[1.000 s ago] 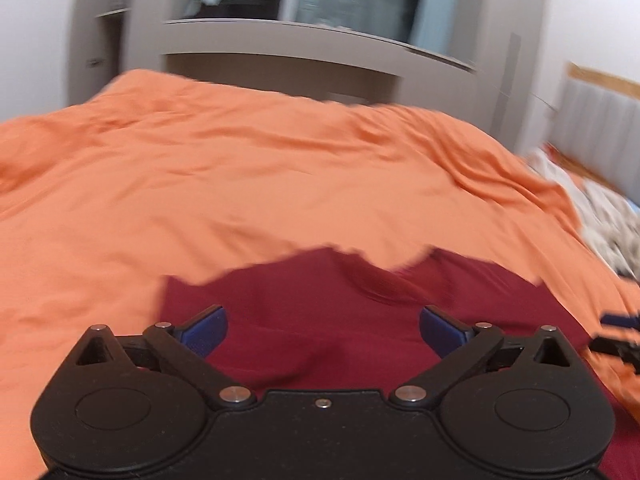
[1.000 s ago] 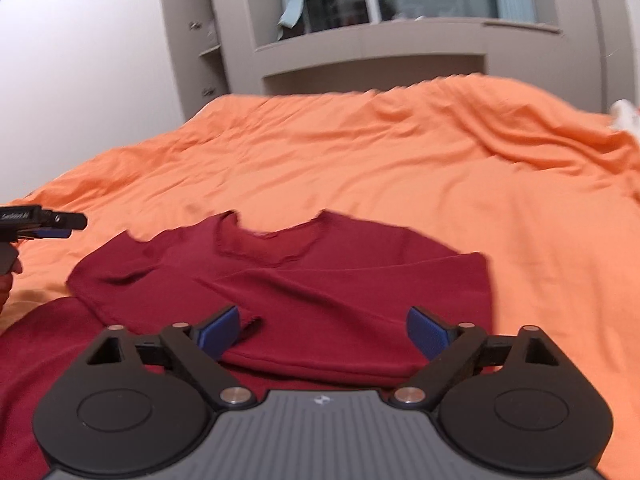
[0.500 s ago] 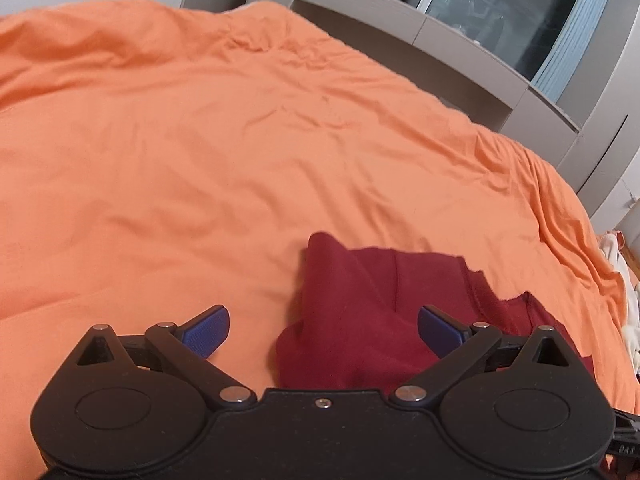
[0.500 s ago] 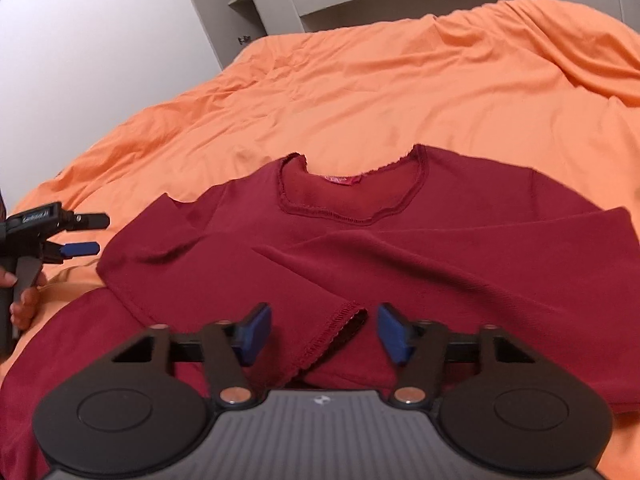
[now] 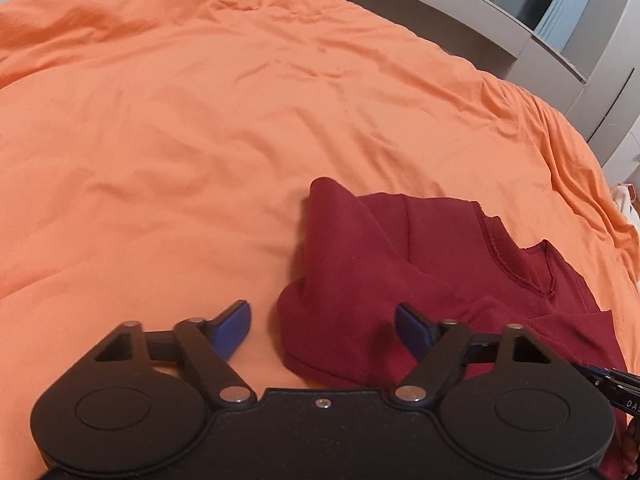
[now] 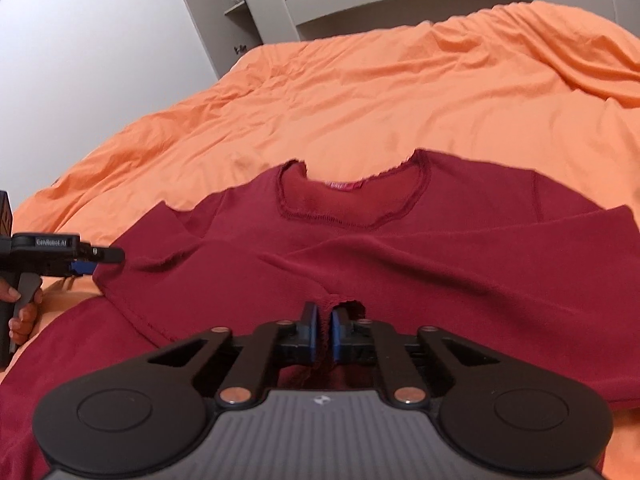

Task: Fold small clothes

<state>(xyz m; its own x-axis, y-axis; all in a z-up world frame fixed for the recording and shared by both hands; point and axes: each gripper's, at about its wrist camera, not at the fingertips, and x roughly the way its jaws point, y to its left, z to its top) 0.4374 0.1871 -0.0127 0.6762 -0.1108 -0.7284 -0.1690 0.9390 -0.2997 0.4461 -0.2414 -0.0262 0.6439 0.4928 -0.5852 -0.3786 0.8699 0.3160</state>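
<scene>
A dark red knit long-sleeved top [image 6: 400, 248] lies spread on a bed covered with a rumpled orange duvet [image 6: 360, 92]. In the right wrist view its scalloped neckline faces away from the camera, with a small pink label [image 6: 343, 186] showing inside the collar. One sleeve is folded across the front of the body, and its lace-trimmed cuff reaches the near edge of the garment.

The right gripper [image 6: 324, 334], black with blue pads, is clenched on that cuff: the two pads stand almost together and a thin fold of the red fabric runs between them.

The left gripper [image 5: 322, 330], of the same build, has its jaws closing but still wide apart. The rounded end of the other sleeve [image 5: 344, 280] lies between them; the right-hand blue pad sits over the fabric and the left-hand pad over bare duvet, and neither presses on the cloth. In the left wrist view this sleeve forms a raised, bunched fold beside the shoulder and the collar seam.

At the left edge of the right wrist view, the left gripper appears from the side, just beside the top's shoulder, with a person's hand [image 6: 20, 312] wrapped around its handle. Beyond the bed stand grey shelving and cabinet fronts [image 6: 280, 12] against a pale wall.
</scene>
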